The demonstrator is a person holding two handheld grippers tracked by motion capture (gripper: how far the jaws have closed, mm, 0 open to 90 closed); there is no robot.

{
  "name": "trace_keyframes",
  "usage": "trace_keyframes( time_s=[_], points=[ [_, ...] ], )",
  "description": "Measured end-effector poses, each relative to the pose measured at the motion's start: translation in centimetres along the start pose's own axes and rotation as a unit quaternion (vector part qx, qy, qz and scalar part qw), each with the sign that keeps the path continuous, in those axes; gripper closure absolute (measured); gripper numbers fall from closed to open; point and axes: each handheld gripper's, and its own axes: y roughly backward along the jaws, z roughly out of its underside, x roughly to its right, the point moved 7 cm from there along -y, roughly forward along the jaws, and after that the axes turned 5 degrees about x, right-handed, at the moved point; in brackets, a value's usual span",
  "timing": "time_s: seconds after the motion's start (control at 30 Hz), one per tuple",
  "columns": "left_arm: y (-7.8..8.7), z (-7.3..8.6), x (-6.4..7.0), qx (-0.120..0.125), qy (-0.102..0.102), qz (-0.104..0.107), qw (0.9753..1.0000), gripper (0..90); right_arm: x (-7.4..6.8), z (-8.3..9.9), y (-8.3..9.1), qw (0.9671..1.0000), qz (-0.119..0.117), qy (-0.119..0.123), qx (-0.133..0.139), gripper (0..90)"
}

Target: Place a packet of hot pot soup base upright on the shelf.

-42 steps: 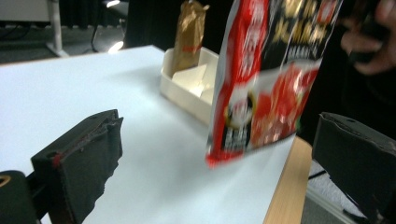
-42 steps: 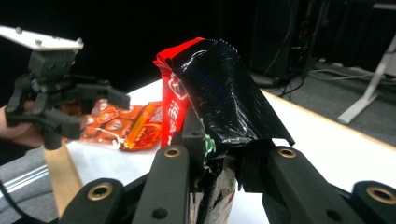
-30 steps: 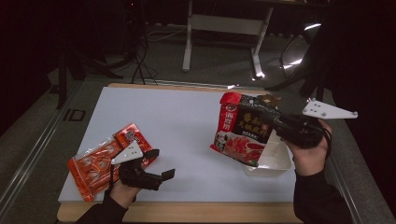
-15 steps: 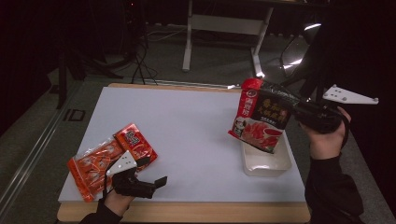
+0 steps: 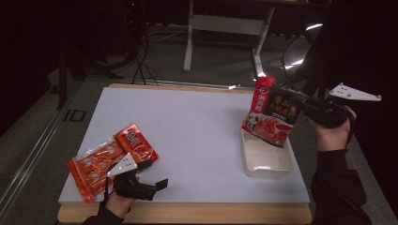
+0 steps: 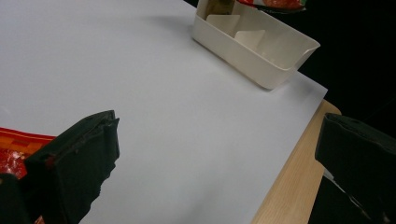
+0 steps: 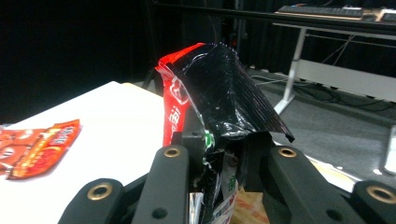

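High view shows the right gripper (image 5: 313, 108) pinching one edge of the dark red pouch (image 5: 273, 115), which hangs in the air ahead of its jaws, to their left. The pouch's long axis runs steeply down, its lower corner poised just above the cream bin's (image 5: 267, 167) far end; whether it touches the rim is hard to tell. The bin lies below and slightly toward the person from that gripper. Well apart, the left gripper (image 5: 152, 186) rests spread and empty beside two orange-red packets (image 5: 112, 157).
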Motion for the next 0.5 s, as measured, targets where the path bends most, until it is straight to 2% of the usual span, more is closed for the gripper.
trace_keyframes(
  time_s=[0.1,0.33,0.5],
  points=[
    [0.0,0.1,0.0,0.000,0.000,-0.001,1.0000,0.3,0.9,0.5,-0.2,1.0000,0.002,-0.005,0.000,76.5],
    [-0.1,0.3,-0.1,-0.005,-0.002,0.001,1.0000,0.3,2.5,1.9,-1.3,0.9998,-0.009,-0.010,-0.015,76.4],
    [-0.2,0.4,0.0,-0.008,-0.003,0.002,1.0000,0.3,3.0,2.6,-2.0,0.9998,-0.001,0.011,-0.015,76.2]
  ],
)
